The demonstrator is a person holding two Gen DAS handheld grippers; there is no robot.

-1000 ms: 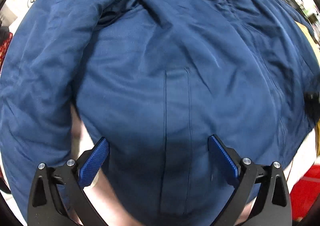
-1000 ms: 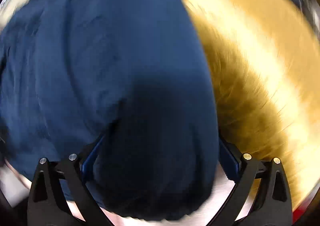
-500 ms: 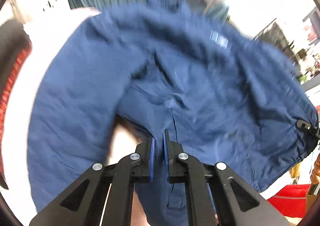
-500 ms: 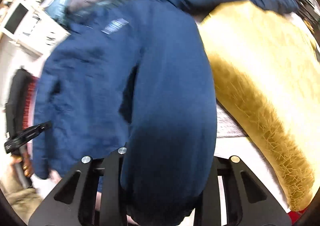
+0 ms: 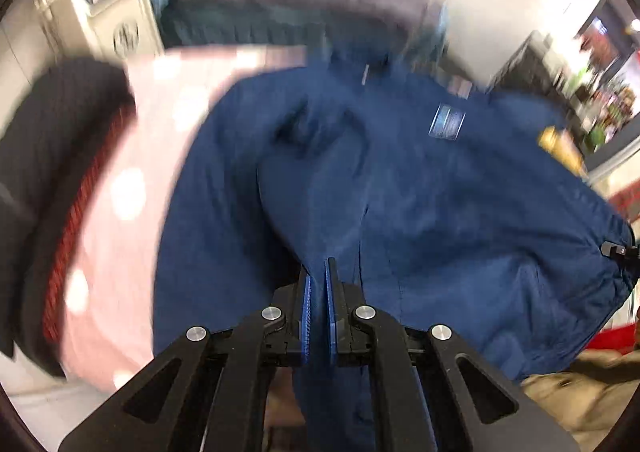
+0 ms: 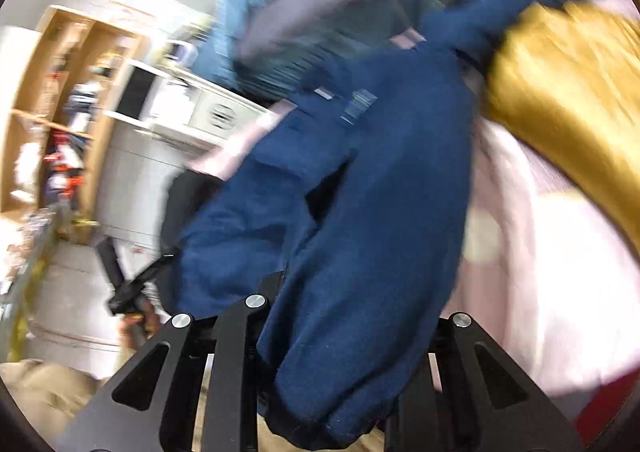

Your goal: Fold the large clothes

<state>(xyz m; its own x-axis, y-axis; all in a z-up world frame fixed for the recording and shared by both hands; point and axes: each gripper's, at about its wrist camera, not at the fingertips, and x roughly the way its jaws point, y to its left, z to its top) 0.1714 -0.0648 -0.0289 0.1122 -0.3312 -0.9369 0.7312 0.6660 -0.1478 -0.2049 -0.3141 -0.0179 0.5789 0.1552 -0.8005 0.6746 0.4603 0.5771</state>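
Observation:
A navy blue jacket (image 5: 440, 192) hangs lifted off a pink dotted bed cover (image 5: 132, 180), a small label showing near its collar. My left gripper (image 5: 319, 268) is shut on a thin fold of the jacket's hem by a seam. In the right wrist view the jacket (image 6: 380, 172) droops in a thick bunch through my right gripper (image 6: 352, 292). Its jaws are closing on that bunch, and the cloth hides the pads. The motion blurs both views.
A golden fuzzy garment (image 6: 568, 92) lies on the bed right of the jacket. A black and red garment (image 5: 60, 172) lies at the left edge. Blue and grey clothes (image 5: 260, 0) are piled behind. A white cabinet (image 6: 180, 112) and wooden shelves (image 6: 60, 92) stand beyond.
Both grippers went from wide open over the flat jacket to closed on its cloth. Both have risen, lifting the jacket off the bed, and the room has come into view.

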